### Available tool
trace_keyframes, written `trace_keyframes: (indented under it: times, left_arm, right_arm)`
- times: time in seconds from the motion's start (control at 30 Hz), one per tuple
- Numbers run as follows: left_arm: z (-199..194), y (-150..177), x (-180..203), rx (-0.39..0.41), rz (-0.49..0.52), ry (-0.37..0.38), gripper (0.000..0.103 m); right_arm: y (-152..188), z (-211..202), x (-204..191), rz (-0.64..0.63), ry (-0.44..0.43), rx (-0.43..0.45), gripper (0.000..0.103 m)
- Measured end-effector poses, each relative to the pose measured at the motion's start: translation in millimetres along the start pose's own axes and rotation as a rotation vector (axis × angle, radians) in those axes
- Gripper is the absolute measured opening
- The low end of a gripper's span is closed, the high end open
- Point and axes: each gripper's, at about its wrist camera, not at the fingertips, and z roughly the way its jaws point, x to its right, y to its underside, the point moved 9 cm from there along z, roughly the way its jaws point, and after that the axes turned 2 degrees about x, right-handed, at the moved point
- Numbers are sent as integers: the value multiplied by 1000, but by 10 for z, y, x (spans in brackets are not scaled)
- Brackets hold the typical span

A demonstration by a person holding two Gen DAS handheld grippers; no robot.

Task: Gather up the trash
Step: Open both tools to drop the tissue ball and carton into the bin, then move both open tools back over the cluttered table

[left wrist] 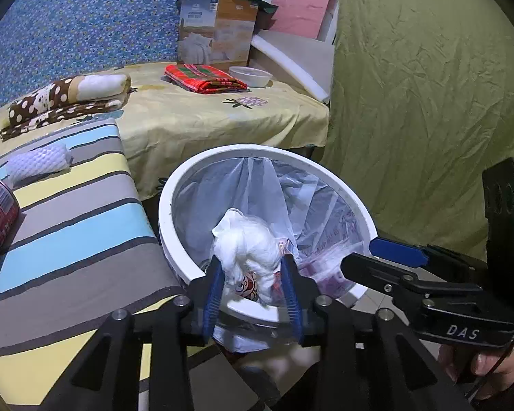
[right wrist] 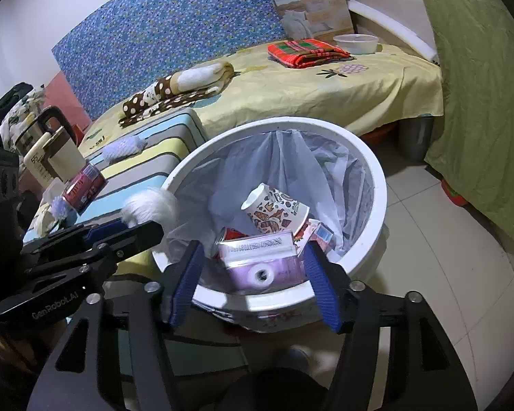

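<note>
A white bin with a clear liner stands beside a striped stool. My left gripper hangs over the bin's near rim, jaws apart. A fluffy white wad sits loose between its pads, with a gap on the right side. In the right wrist view the wad shows blurred at that gripper's tip. My right gripper is open over the bin, and a purple carton lies between its pads with a gap at the left. A patterned paper cup lies in the bin.
On the stool lie a red can and a white foam net. A kettle and mug stand at the left. Behind is a bed with folded blankets, a box and a bowl. A green cloth hangs right; tiled floor below.
</note>
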Motion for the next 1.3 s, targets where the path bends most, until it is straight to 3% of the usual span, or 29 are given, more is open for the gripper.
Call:
trace_keyframes:
  times: [0.43, 1.3]
  left_arm:
    - [-244, 77, -111, 25, -44, -15, 34]
    - [-1491, 455, -865, 166, -147, -254, 34]
  right_arm:
    - [-125, -226, -58, 3, -15, 71, 63]
    - [71, -314, -1321, -174, -250, 64, 63]
